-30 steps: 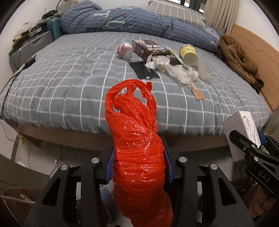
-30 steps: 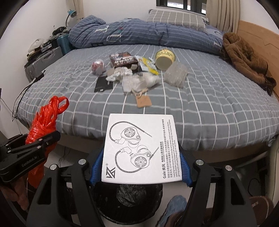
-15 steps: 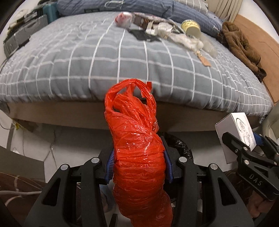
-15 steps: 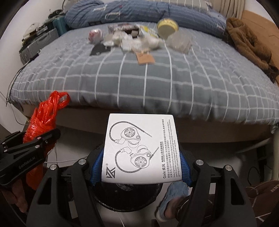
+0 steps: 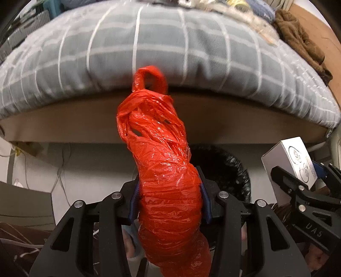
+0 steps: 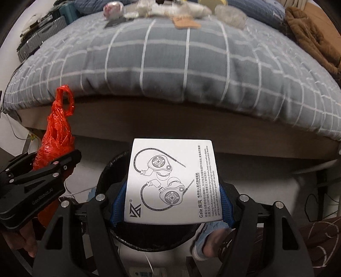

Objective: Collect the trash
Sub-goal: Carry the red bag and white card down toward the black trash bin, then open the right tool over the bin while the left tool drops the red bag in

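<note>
My left gripper (image 5: 169, 198) is shut on a crumpled red plastic bag (image 5: 164, 170) that sticks up between its blue pads. My right gripper (image 6: 172, 204) is shut on a white earphone box (image 6: 172, 181) printed with an earphone drawing. Both point steeply down over a bin lined with a black bag (image 6: 119, 166), whose rim also shows behind the red bag (image 5: 232, 162). The right gripper with the box (image 5: 287, 162) appears at the right of the left wrist view; the left gripper with the red bag (image 6: 55, 136) appears at the left of the right wrist view.
The bed with a grey checked cover (image 6: 181, 59) fills the upper view, its wooden frame (image 5: 64, 123) just beyond the bin. More litter (image 6: 170, 8) lies at the bed's far side. A brown garment (image 6: 313, 32) lies on the right. Cables (image 5: 61, 170) trail over the floor. A person's foot (image 6: 211, 236) is by the bin.
Both grippers have sunk and tipped downward from above the bed to the floor beside it. The bin has come into view under them. Each still grips its item.
</note>
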Action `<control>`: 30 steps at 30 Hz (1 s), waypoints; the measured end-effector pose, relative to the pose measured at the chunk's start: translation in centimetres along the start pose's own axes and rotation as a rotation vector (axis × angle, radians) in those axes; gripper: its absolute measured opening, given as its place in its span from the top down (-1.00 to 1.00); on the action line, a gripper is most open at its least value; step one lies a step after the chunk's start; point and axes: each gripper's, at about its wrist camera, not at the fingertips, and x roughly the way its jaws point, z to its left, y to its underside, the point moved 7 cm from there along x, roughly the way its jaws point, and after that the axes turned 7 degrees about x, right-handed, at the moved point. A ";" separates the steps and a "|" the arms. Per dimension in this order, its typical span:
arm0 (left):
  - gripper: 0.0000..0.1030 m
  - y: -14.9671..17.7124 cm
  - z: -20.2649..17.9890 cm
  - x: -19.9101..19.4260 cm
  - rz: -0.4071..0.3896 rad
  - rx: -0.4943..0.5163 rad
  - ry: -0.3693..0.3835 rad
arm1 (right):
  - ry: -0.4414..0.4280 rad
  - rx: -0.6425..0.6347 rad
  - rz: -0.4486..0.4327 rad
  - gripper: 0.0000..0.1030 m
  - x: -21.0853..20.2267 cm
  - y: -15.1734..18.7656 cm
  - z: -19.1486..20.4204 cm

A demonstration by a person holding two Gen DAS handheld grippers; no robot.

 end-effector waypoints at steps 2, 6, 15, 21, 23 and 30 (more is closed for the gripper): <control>0.14 0.7 0.7 0.9 0.031 0.001 -0.013 | -0.005 0.009 0.030 -0.31 1.0 0.4 0.2; 0.14 1.8 1.9 2.2 0.075 -0.016 -0.029 | -0.009 0.011 0.085 -0.31 2.9 1.3 0.9; 0.14 2.9 3.5 2.5 0.092 -0.052 -0.041 | -0.007 -0.026 0.113 -0.32 4.6 1.7 2.8; 0.14 3.2 2.8 3.1 0.101 -0.065 -0.024 | -0.003 -0.046 0.084 -0.58 4.0 2.4 2.8; 0.14 3.0 2.3 3.2 0.102 -0.063 -0.015 | 0.000 -0.035 0.082 -0.64 3.8 2.2 2.4; 0.14 3.0 0.0 4.2 0.110 -0.045 0.015 | 0.065 0.024 0.039 -0.81 3.9 2.0 -1.0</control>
